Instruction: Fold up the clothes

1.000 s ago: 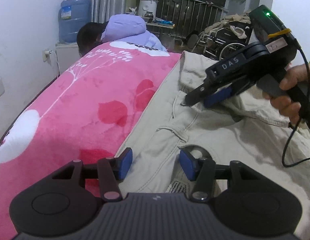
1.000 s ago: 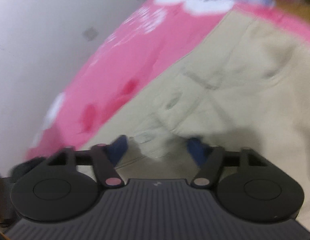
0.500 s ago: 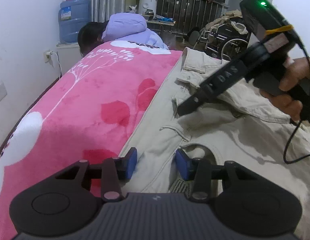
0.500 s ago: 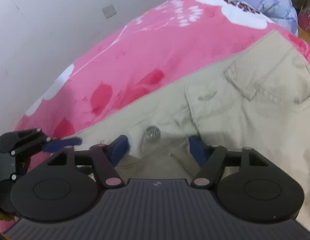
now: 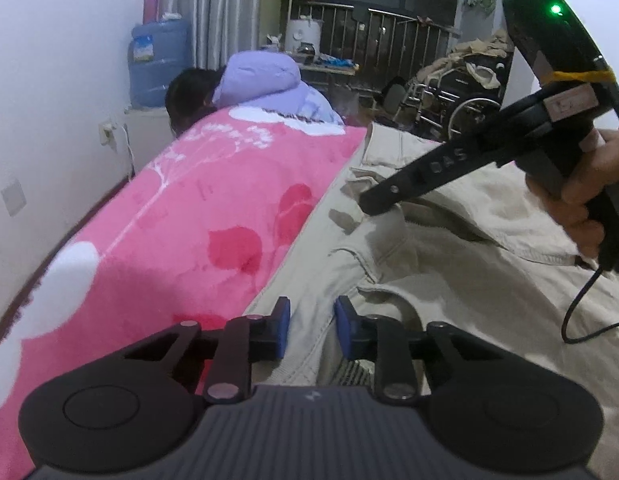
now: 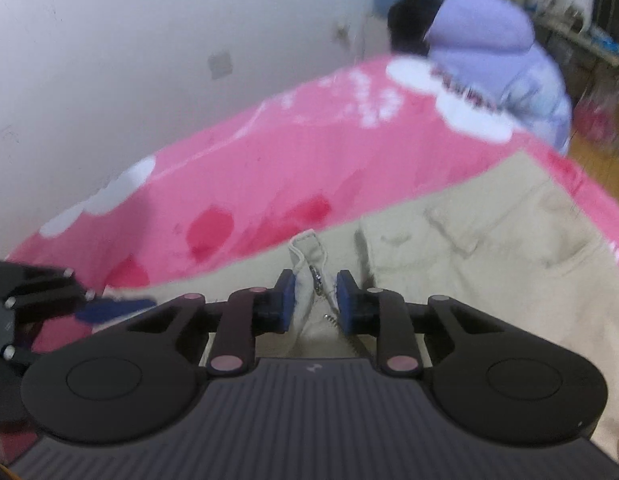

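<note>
A pink floral blanket (image 5: 197, 216) covers the bed, filling the left wrist view from 8 to 11 o'clock, with a white wall at the far left. A blue water jug (image 5: 157, 66) stands at 11 o'clock, and beside it a person in a lilac hooded jacket (image 5: 269, 84) leans over the bed's far end. Beige trousers (image 5: 449, 264) lie spread on the blanket, running from the bottom centre out to 3 o'clock. The left gripper (image 5: 311, 326) sits at 6 o'clock over the trousers' near edge; its fingers have just been closing and now stand narrow, with a ridge of beige cloth between the blue pads, though whether they press on it cannot be told. At 2 o'clock a hand (image 5: 585, 200) carries the right gripper (image 5: 375, 204), its black tip down on a bunched fold of cloth, a green light glowing on its body. A wheelchair (image 5: 465, 104) stands in the background at 1 o'clock.

In the blurred right wrist view, the left gripper (image 6: 109, 306) shows at 9 o'clock over the blanket (image 6: 269, 176). The right gripper (image 6: 315, 298), at centre, has just been closing its fingers, which now pinch the trousers (image 6: 489, 248) at the waistband, a metal button and zip showing between the pads. The jacket (image 6: 493, 52) is at 1 o'clock.
</note>
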`<state>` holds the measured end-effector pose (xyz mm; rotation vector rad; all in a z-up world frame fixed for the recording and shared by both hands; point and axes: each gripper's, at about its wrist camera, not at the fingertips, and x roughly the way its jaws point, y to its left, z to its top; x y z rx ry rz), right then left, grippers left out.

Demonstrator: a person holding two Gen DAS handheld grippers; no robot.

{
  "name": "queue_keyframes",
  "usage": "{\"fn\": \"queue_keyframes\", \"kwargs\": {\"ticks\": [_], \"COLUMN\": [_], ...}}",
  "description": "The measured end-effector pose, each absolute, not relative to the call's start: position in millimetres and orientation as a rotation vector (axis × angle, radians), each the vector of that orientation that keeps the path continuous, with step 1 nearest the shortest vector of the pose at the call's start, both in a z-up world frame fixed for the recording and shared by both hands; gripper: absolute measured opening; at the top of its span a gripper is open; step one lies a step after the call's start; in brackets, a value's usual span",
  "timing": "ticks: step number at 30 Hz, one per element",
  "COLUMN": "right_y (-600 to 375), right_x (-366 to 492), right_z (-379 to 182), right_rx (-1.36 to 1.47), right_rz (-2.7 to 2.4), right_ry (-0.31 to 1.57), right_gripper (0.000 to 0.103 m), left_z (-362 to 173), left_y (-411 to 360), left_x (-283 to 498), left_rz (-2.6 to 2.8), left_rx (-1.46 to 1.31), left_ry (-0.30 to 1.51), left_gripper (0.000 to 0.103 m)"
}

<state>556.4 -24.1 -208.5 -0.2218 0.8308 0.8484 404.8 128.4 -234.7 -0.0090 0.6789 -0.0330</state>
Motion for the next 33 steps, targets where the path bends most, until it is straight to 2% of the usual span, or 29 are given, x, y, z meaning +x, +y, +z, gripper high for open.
{"fn": "queue_keyframes", "kwargs": {"ticks": [2, 3, 11, 13, 15, 18, 22, 25, 30, 33], "right_y": [-21.4, -19.2, 9.2, 12.0, 11.3, -1.0, -33.4, -42.8, -20.7, -10.6], "right_x": [558.4, 560.0, 564.3, 565.5, 565.8, 570.3, 567.4, 547.7, 523.7, 537.9], "right_z": [-208.6, -207.0, -226.0, -239.3, -248.0, -233.7, -199.4, -185.0, -223.1, -248.4], "right_rx": [-0.196, -0.179, -0.212, -0.203, -0.183, -0.125, -0.054, -0.111, -0.281, -0.203], "right_rz": [0.836, 0.842, 0.866, 0.866, 0.868, 0.820, 0.817, 0.920, 0.967, 0.930], "right_ry": [0.810, 0.798, 0.758, 0.760, 0.734, 0.713, 0.678, 0.702, 0.803, 0.808], "right_gripper": [0.012, 0.003, 0.003, 0.005, 0.006, 0.012, 0.013, 0.013, 0.013, 0.010], "left_z": [-230.2, -228.0, -239.6, -246.1, -245.5, -238.8, -228.3, -218.6, -208.4, -208.6], "left_y": [131.8, 133.7, 135.5, 131.1, 131.4, 147.8, 162.2, 162.2, 164.0, 158.3], "left_x": [405.0, 405.2, 406.8, 405.9, 404.0, 398.7, 389.4, 381.8, 379.1, 393.7], "left_rz": [-0.017, -0.009, 0.030, 0.045, 0.076, 0.094, 0.102, 0.121, 0.162, 0.113], "left_rx": [-0.008, -0.008, 0.057, 0.095, 0.102, 0.006, -0.099, -0.129, -0.218, -0.279], "left_ry": [0.668, 0.664, 0.695, 0.710, 0.713, 0.743, 0.763, 0.743, 0.685, 0.679], "left_gripper": [0.020, 0.020, 0.020, 0.026, 0.045, 0.061, 0.061, 0.060, 0.059, 0.057]}}
